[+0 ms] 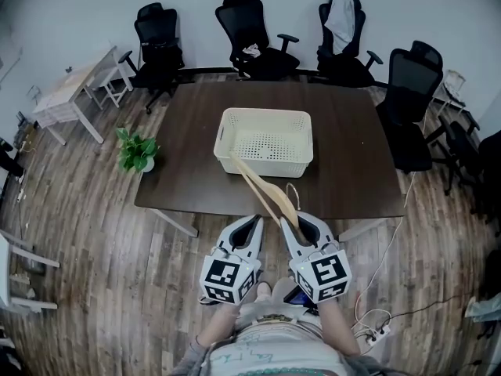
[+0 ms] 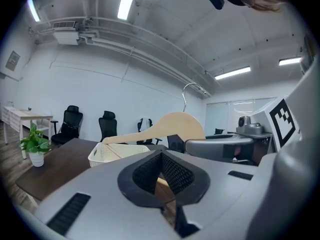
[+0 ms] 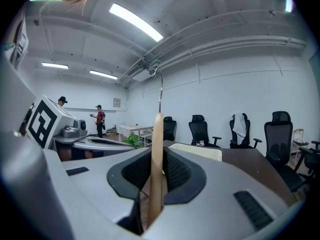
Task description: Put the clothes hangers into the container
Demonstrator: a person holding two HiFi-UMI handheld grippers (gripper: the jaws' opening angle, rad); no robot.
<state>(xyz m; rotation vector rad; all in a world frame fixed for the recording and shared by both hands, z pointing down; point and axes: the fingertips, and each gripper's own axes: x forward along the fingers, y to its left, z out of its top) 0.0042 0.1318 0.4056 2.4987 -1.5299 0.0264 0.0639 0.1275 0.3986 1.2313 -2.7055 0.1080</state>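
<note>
Wooden hanger (image 1: 264, 190) in right tongs (image 1: 293, 224); long axis toward basket (image 1: 266, 116)

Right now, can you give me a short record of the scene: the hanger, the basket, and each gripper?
hanger: wooden with a metal hook, held out toward the basket, not yet inside it
basket: cream, perforated, on the dark table, nothing seen inside
right gripper: shut on the hanger
left gripper: jaws together, nothing held
potted plant: at the table's left edge
</note>
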